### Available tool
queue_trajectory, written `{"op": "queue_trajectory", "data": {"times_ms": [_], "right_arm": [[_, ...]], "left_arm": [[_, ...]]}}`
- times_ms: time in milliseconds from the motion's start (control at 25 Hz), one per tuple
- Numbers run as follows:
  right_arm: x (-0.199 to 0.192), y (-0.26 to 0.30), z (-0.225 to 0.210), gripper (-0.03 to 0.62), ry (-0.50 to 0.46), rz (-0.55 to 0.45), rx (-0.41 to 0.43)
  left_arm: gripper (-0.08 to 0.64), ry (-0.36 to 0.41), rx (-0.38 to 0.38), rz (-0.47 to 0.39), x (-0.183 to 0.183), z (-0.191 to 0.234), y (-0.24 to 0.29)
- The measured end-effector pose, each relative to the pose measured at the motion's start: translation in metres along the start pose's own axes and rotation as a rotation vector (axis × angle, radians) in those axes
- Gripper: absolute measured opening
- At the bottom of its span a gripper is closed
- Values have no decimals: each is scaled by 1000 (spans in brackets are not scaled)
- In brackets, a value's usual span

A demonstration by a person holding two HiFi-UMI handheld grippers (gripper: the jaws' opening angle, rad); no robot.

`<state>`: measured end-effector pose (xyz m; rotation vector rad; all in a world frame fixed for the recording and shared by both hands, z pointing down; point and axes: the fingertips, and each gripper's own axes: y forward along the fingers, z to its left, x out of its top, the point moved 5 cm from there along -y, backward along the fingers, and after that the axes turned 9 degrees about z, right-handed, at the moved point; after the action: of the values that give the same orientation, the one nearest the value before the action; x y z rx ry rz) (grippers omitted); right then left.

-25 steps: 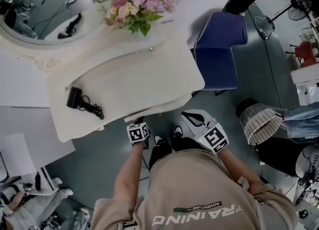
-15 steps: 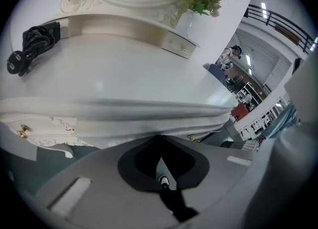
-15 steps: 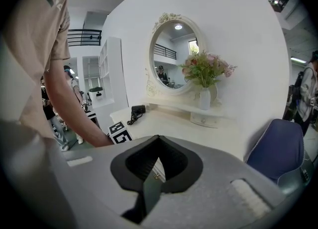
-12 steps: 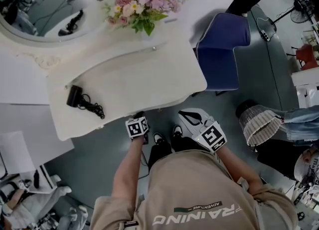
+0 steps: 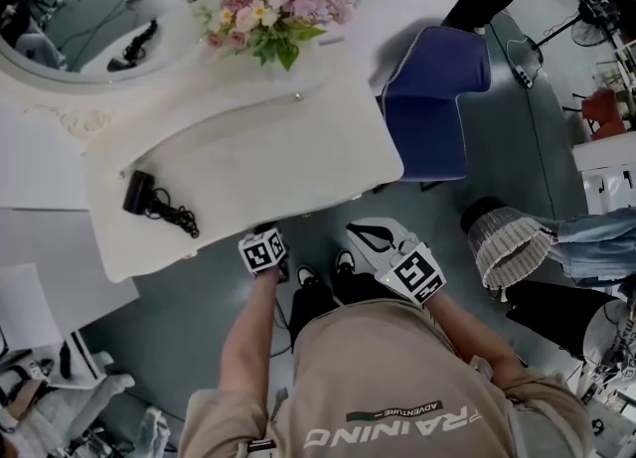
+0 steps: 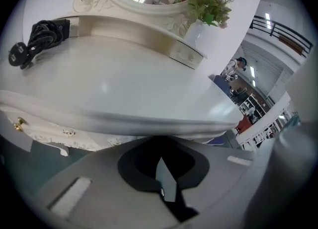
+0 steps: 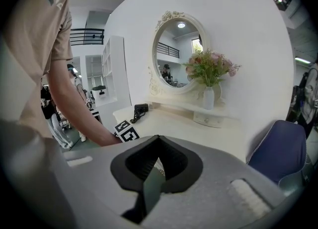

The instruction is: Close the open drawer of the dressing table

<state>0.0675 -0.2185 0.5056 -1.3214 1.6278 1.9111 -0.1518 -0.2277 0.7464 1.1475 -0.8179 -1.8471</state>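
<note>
– Left claw (image 6: 163, 173)?
– Was pinched together, empty, nose at the desk's (image 5: 248, 158) front edge. Drawer (image 6: 117, 140) sat tucked in under that edge.
– Right claw (image 7: 151, 178)?
– Together too, empty, well clear of the desk.

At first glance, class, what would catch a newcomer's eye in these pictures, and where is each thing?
The pink bouquet stands at the back of the white dressing table, beside the oval mirror. A black corded plug lies on its left part, and a blue chair sits to its right. The left gripper is at the table's front edge.
</note>
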Motion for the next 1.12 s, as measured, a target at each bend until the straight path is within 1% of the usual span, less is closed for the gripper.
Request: {"op": "queue_trajectory", "data": {"times_ms": [120,320,440,520,600,760,920,1000,1120], "right_arm": [[-3,-3,1,2,-12,-4,8],[-11,-11,2,2,-16,-18,13],[-16,-12,2,2,-19,-22,23],[-21,-11,2,3,-20,-17,26],[-24,-12,4,2,-15,-11,24],[-25,-15,6,2,-21,-19,16],[-15,-14,0,2,-29,-58,4],[-9,-17,-2,2,-34,-74,-1],[0,-26,-2,2,-48,-91,-8]], "left_arm": [[17,-29,1,-1,-3,3,-2],[17,-62,10,0,-34,-3,-22],[17,-54,19,-12,-47,-13,-39],[17,-13,25,-28,-49,-25,-54],[17,48,35,-66,-42,-41,-75],[17,165,17,-176,-21,-77,-118],[17,283,13,-301,7,-104,-166],[17,314,16,-356,18,-113,-190],[17,321,10,-431,30,-125,-223]]}}
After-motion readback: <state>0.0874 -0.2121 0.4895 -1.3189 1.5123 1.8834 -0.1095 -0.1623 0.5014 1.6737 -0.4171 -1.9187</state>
